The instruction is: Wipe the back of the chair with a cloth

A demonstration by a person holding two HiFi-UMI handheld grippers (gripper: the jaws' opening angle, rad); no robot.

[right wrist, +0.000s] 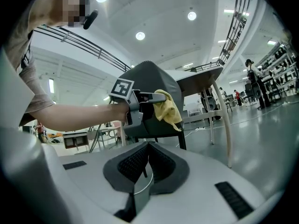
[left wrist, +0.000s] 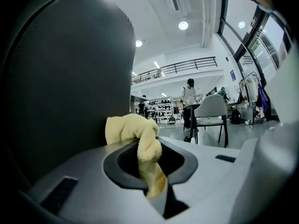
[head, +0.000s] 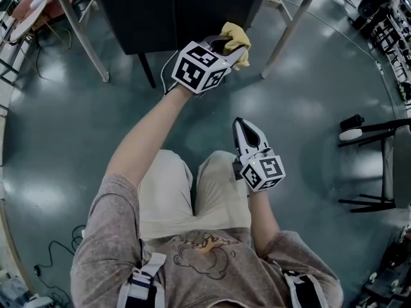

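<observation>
progress: wiping is judged to be just starting or under way. the crumpled yellow terry cloth (head: 236,37) is held up at the dark rounded chair back (head: 168,10), at its lower right corner, top centre of the head view. no wiped streak can be read on the dark surface, so what has been done cannot be told; most of the back is judged left to cover.
left gripper (head: 226,45): clenched on the cloth. one fold is pinched between the jaws and the rest is bunched out past the tips.
cloth position: in the left gripper view it is seen just beside the chair back, which fills the left half of that frame. contact looks likely, but the meeting line is not clearly shown.
right gripper (right wrist: 146,164): jaws closed together with nothing between them. it is held at centre right of the head view, well apart from the chair.
materials: the cloth is soft, fluffy and limp. the chair back is smooth, matte and curved at its top edge, and is carried on thin dark legs.
surroundings: a glossy grey-green floor (head: 58,127) and slanted white table legs (head: 288,34) are seen beside the chair.
</observation>
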